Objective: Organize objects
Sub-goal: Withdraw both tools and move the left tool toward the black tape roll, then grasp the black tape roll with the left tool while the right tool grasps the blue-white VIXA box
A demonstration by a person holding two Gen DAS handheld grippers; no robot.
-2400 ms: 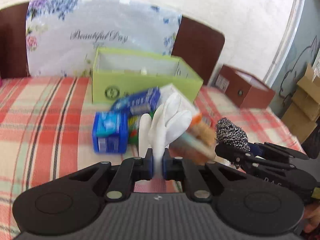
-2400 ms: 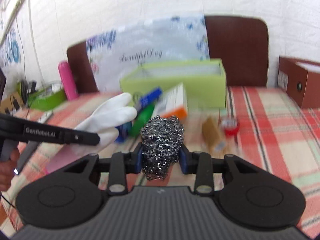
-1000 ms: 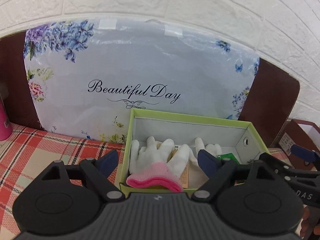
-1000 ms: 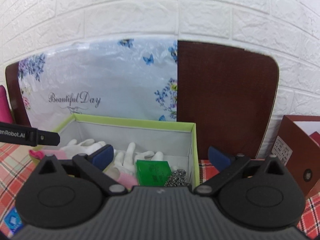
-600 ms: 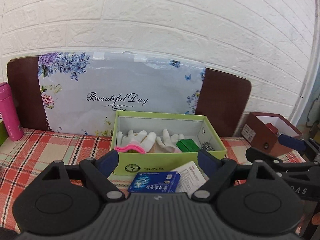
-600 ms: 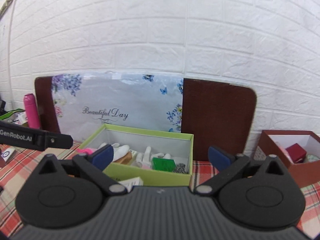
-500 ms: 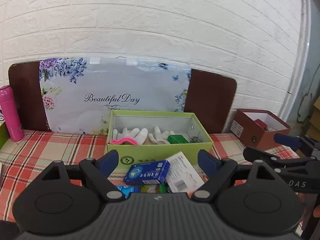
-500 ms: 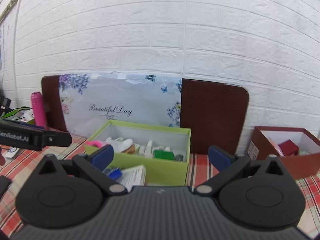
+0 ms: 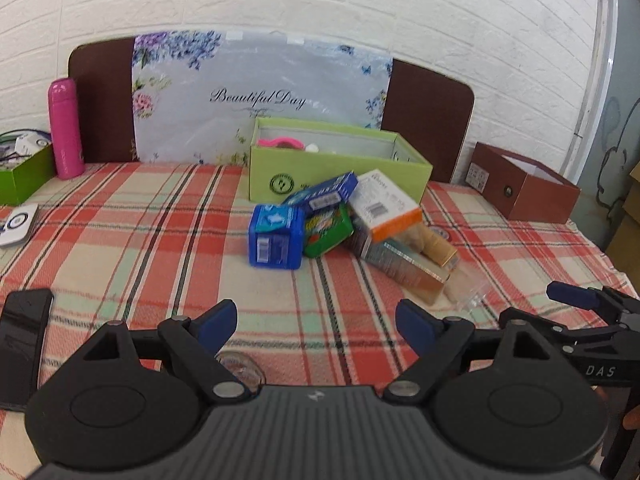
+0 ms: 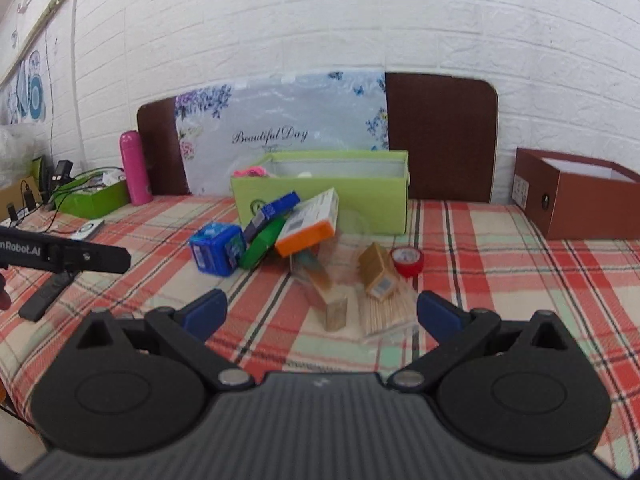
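Observation:
A green open box (image 9: 340, 174) (image 10: 324, 196) stands at the back of the checked tablecloth, with a pink glove cuff (image 9: 280, 143) showing over its rim. In front of it lies a pile: a blue cube pack (image 9: 276, 237) (image 10: 218, 249), a long blue box (image 9: 324, 195), a green packet (image 9: 328, 230), a white and orange box (image 9: 388, 206) (image 10: 308, 224), tan packs (image 10: 376, 270) and a red roll (image 10: 407, 260). My left gripper (image 9: 316, 322) is open and empty, well short of the pile. My right gripper (image 10: 320, 312) is open and empty too.
A brown box (image 9: 524, 188) (image 10: 576, 196) stands at the right. A pink bottle (image 9: 64, 128) and a green tray (image 9: 24, 174) are at the far left. A black phone (image 9: 20, 340) and a white device (image 9: 16, 224) lie at the left.
Both grippers let go of the glove and the steel scourer in the green box. Both then drew back from it, so the box shrank and the pile came into view.

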